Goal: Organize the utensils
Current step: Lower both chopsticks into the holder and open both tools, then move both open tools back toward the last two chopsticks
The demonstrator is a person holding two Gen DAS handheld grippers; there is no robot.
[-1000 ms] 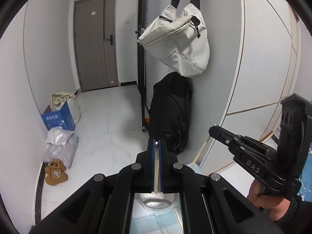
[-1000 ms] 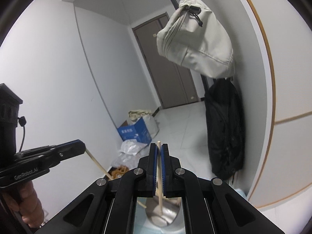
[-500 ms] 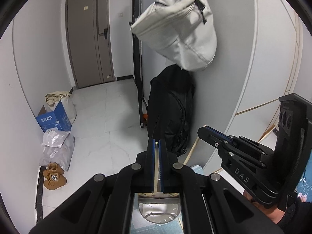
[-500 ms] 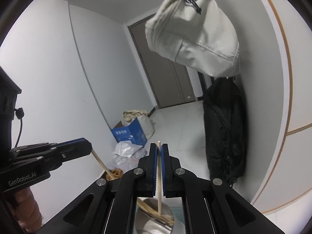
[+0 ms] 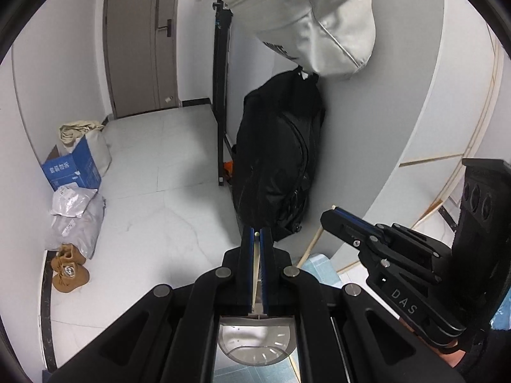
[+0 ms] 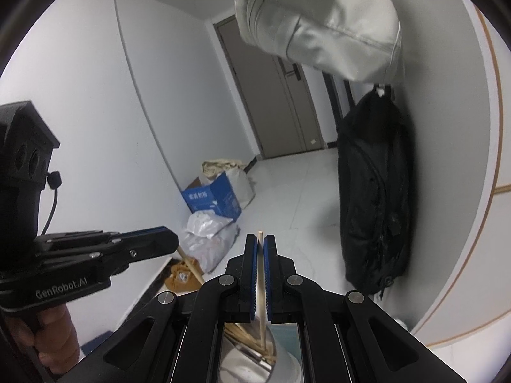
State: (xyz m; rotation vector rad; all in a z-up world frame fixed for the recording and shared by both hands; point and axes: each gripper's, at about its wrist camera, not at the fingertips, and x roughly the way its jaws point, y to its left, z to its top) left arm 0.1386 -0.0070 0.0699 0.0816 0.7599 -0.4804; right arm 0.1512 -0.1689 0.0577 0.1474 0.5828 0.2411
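My left gripper (image 5: 256, 234) is shut on a pale wooden chopstick (image 5: 254, 274) and holds it upright over a round metal utensil holder (image 5: 254, 343) below the jaws. My right gripper (image 6: 260, 242) is shut on another wooden chopstick (image 6: 262, 284), whose lower end reaches into the same metal holder (image 6: 255, 354), which holds several more sticks. In the left wrist view the right gripper (image 5: 332, 217) shows at the right with its chopstick (image 5: 311, 245) slanting down. In the right wrist view the left gripper (image 6: 169, 242) shows at the left with its stick (image 6: 190, 266).
A black backpack (image 5: 278, 166) leans on the wall under a hanging white bag (image 5: 316, 22). A blue cardboard box (image 5: 72, 169), grey plastic bags (image 5: 75, 217) and brown slippers (image 5: 68, 269) lie on the white floor at the left. A blue mat (image 5: 316, 271) lies under the holder.
Both grippers have tilted downward and come lower over the metal holder, still shut on their chopsticks. The right gripper's stick now reaches deeper into the holder.
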